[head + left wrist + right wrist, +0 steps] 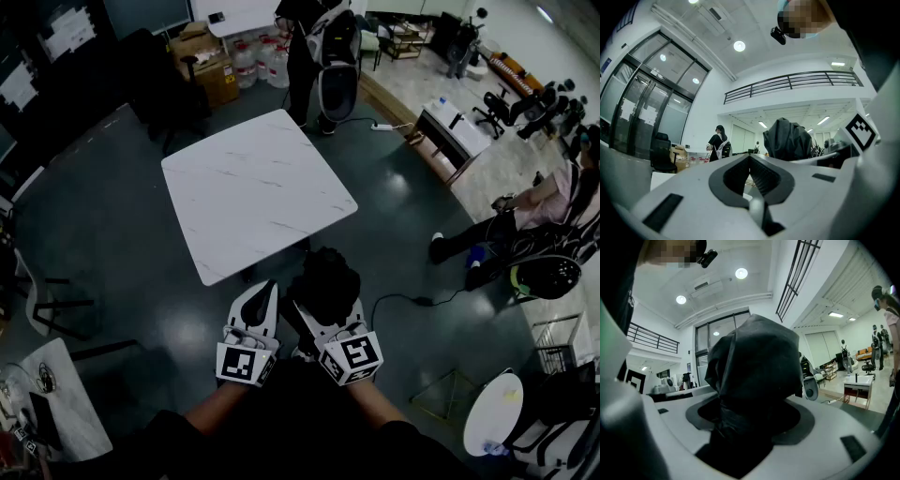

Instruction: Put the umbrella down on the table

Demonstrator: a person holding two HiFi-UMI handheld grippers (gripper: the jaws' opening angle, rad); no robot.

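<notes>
Umbrella (324, 279), black and folded, was held over the dark floor (141, 253), near the front edge of the white table (253, 187) but not yet above it. At left, the left gripper (266, 287) was level beside the umbrella, its jaws pressed together on nothing. Just to its right, the right gripper (328, 314) was clamped wide around the umbrella's bunched fabric, with the bundle sticking out past the jaws. Letting go here would likely drop the umbrella to the floor, since the table lay further ahead. The soft fabric might also slide in the grip, and the closed, empty left gripper could not catch it. Set down too close to the table's edge, the bundle might roll off.
</notes>
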